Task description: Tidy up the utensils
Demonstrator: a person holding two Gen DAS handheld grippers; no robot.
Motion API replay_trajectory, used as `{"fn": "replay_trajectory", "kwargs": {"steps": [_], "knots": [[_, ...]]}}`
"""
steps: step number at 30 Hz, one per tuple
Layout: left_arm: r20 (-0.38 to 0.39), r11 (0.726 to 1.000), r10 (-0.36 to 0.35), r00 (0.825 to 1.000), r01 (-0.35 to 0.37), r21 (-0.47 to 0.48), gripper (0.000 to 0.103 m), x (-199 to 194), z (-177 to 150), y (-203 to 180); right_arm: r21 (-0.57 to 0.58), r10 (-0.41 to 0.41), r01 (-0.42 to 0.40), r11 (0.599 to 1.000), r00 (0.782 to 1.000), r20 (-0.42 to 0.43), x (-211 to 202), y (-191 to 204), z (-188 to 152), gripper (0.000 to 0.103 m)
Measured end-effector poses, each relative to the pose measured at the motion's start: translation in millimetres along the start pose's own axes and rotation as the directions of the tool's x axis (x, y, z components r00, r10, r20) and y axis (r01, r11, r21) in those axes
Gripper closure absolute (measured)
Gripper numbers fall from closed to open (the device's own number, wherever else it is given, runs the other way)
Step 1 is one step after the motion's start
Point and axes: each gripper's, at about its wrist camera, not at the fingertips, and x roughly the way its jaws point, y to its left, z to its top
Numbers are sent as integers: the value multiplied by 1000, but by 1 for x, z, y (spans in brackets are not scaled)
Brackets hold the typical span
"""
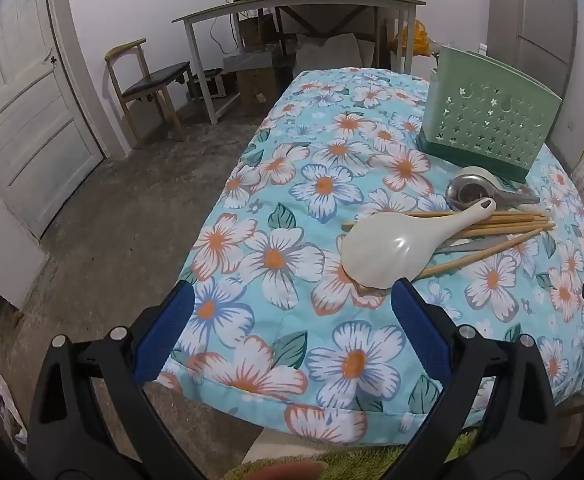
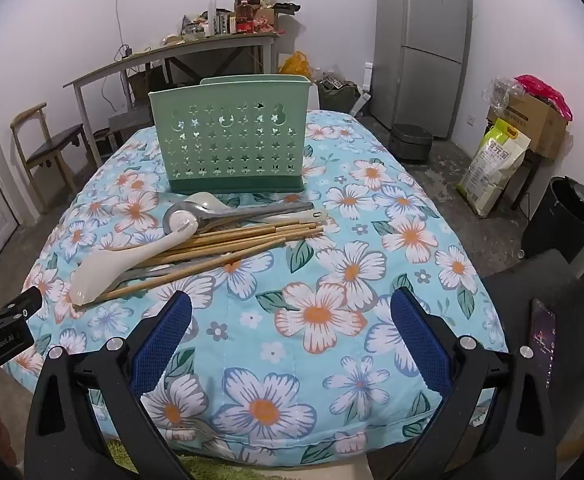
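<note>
Both claws, left claw [image 1: 292,332] and right claw [image 2: 292,336], stand wide and empty over the near edge of the flower-printed blue table [image 2: 372,240]. The white ceramic rice spoon [image 1: 388,248] lies nearest, atop bamboo chopsticks [image 2: 252,240], probably overlapping metal spoons; lift it first, by the handle, toward the pale green perforated plastic holder [image 2: 228,148] at the far edge.

Landmark: green holder [image 1: 488,120], upright on the flowered table [image 1: 292,208]
White spoon [image 1: 392,246]: nearer than the holder, lying across the chopsticks [image 1: 512,222]
Metal spoon [image 1: 468,192]: just before the holder's base
Left hand-held gripper [image 1: 292,312]: jaws wide, empty, nearer than the white spoon
</note>
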Motion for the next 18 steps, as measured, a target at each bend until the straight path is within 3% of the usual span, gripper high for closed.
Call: {"fn": "replay_trajectory", "kwargs": {"steps": [18], "knots": [[-3, 1000, -4, 1000, 4, 8, 8, -1, -1, -1, 1, 2, -2, 1000, 1000, 6, 2, 0, 1, 6]]}}
